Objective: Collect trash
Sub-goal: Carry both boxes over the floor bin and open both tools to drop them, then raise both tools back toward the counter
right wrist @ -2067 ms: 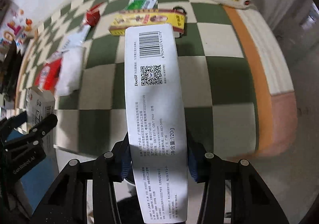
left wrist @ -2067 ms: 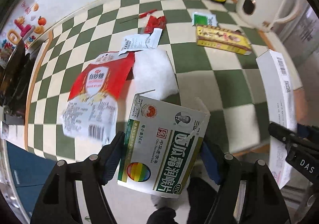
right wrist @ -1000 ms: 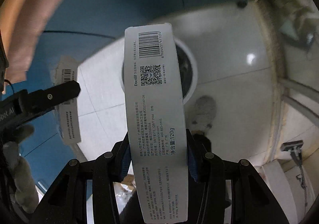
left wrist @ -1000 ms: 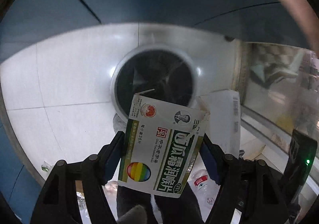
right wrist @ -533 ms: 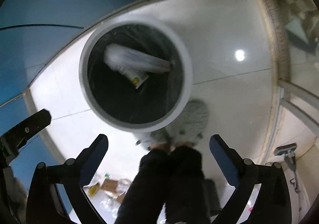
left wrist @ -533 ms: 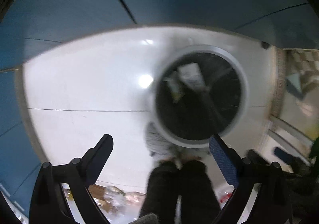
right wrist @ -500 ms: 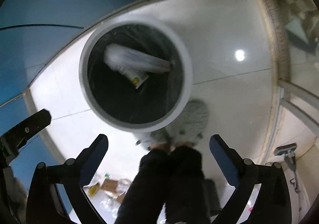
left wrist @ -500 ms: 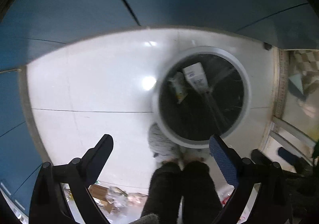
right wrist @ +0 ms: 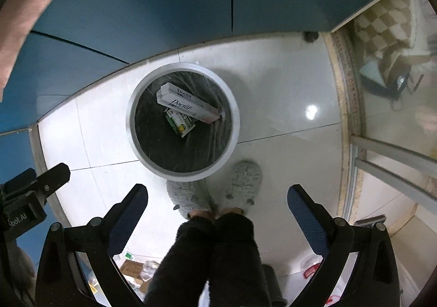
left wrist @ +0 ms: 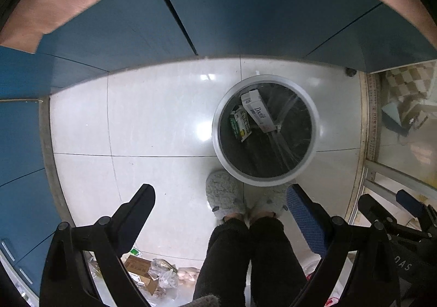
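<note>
Left wrist view: my left gripper (left wrist: pixel 220 204) and right gripper (right wrist: pixel 217 199) hang spread and empty; white carton (left wrist: pixel 258 111) and green box (left wrist: pixel 240 124) lie in the bin (left wrist: pixel 218 140) at one o'clock. More trash may remain elsewhere.

A home kitchen — blue cabinets (left wrist: pixel 245 14), white tiled floor (left wrist: pixel 153 121), fuzzy slippers (right wrist: pixel 243 178) beside a lined bin (right wrist: pixel 232 140).

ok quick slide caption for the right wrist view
Open right gripper above a round grey bin holding a long white Doctor box and a green-and-white medicine box.
</note>
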`<state>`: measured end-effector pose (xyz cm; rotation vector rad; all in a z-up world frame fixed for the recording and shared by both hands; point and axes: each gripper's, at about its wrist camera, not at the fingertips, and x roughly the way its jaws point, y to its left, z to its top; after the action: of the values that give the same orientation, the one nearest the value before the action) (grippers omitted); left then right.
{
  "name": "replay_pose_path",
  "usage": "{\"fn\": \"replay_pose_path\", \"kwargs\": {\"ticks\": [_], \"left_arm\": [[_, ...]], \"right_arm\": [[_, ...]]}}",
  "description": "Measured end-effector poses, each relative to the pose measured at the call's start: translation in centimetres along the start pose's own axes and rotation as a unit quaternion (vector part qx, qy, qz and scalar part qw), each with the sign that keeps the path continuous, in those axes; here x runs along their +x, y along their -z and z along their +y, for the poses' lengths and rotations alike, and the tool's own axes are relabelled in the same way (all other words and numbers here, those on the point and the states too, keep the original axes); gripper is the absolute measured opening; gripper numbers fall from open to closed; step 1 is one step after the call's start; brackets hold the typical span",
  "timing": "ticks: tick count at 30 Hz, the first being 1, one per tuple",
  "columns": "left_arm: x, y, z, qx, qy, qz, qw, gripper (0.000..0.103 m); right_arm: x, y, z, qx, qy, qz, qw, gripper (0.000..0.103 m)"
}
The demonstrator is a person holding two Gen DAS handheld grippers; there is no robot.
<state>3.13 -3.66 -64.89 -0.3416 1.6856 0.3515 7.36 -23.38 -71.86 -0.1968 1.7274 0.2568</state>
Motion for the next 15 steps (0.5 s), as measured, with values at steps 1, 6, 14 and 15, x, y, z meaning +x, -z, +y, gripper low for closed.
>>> {"fn": "replay_pose_path", "kwargs": {"ticks": [1,6,14,15], "left_arm": [[-0.9,0.4,0.1,0.000,-0.001,-0.003,1.0000,0.098],[-5.2,2.4,0.0,0.006,0.001,-0.012,0.9999,0.098],[-13.7,5.7,0.1,0.013,0.015,-0.026,0.9995,0.098],[-14.7,6.1,0.0,0.015,0.012,-0.030,0.9994,0.098]], "right_arm": [[-0.8,0.4,0.0,-0.001,0.002,-0.005,1.000,0.103],[-6.4,2.3,-0.1,-0.003,0.001,-0.027,1.000,0.103],[-17.3,6.4,0.6,-0.012,-0.001,-0.061,0.998,0.103],[-18.9,7.1,0.6,-0.011,-0.004,-0.066,0.998,0.103]]}}
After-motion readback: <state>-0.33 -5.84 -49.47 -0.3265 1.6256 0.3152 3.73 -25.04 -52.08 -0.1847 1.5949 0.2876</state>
